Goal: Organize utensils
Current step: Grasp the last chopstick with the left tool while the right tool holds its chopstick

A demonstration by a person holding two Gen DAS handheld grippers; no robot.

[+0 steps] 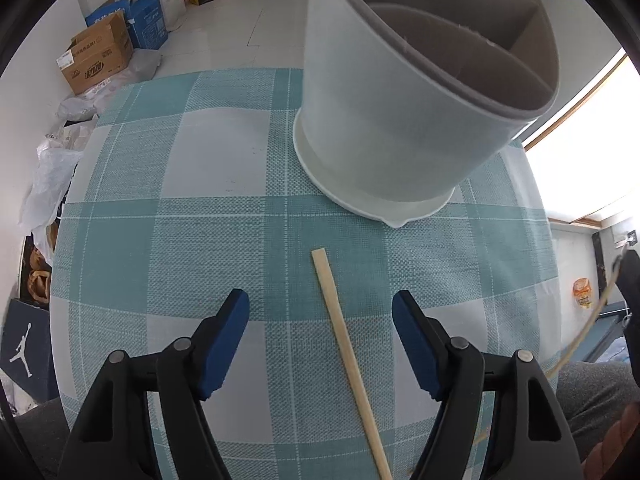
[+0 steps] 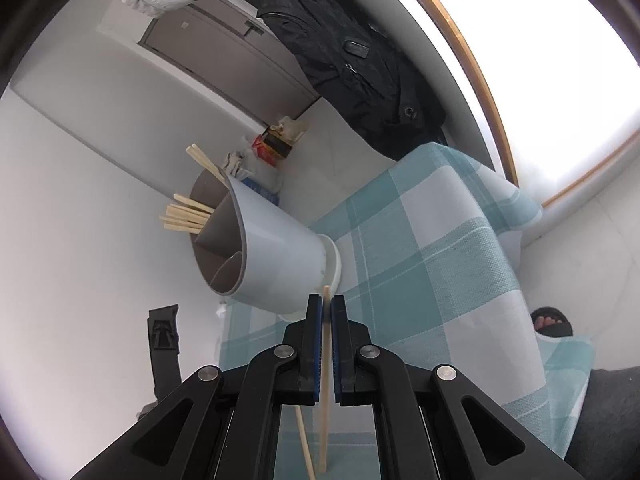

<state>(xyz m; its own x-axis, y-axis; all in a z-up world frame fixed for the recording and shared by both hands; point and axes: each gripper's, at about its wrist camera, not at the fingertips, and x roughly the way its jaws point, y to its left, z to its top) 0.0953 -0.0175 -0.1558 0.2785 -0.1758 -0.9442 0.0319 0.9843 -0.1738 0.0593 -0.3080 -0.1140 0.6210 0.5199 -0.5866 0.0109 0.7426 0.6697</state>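
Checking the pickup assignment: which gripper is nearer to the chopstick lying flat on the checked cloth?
Left. The left gripper hovers open over the chopstick, which lies between its fingers. The right gripper, off to the side, is shut on another chopstick.

A pale wooden chopstick (image 1: 347,360) lies flat on the checked tabletop, near an upright pale-blue divided plastic utensil holder (image 1: 384,120) holding more chopsticks (image 2: 186,216). Another chopstick (image 2: 326,364) is held aloft.

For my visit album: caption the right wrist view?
Right gripper clamps one chopstick near the divided holder with chopsticks.
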